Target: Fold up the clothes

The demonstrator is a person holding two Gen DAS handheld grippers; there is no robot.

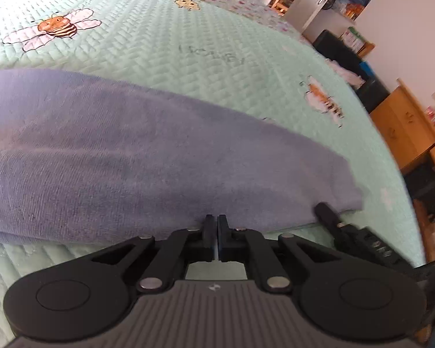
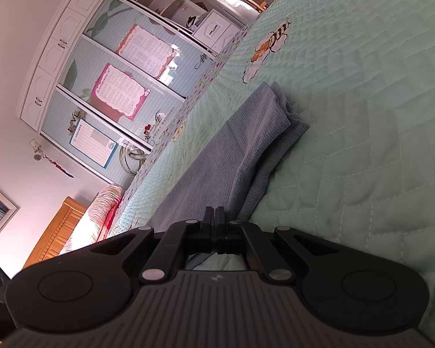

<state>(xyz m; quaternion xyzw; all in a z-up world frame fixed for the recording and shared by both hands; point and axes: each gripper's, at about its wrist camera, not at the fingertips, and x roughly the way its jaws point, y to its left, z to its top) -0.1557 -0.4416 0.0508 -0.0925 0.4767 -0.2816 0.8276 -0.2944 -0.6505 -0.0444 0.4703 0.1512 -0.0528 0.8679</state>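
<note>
A blue knit garment lies folded into a long flat band on the mint quilted bedspread. At the middle of its near edge, my left gripper is closed on the hem, with only a thin slit between the fingers. My right gripper shows as one black finger at the garment's right corner. In the right wrist view the garment runs away along the bed with its stacked layers visible at the far end. There my right gripper is shut with its tips on the near edge, and fabric passes under the fingers.
The bedspread has bee motifs and extends beyond the garment. A wooden cabinet and cluttered shelves stand past the bed's right edge. A white wardrobe with posters, a wooden headboard and a striped pillow lie on the other side.
</note>
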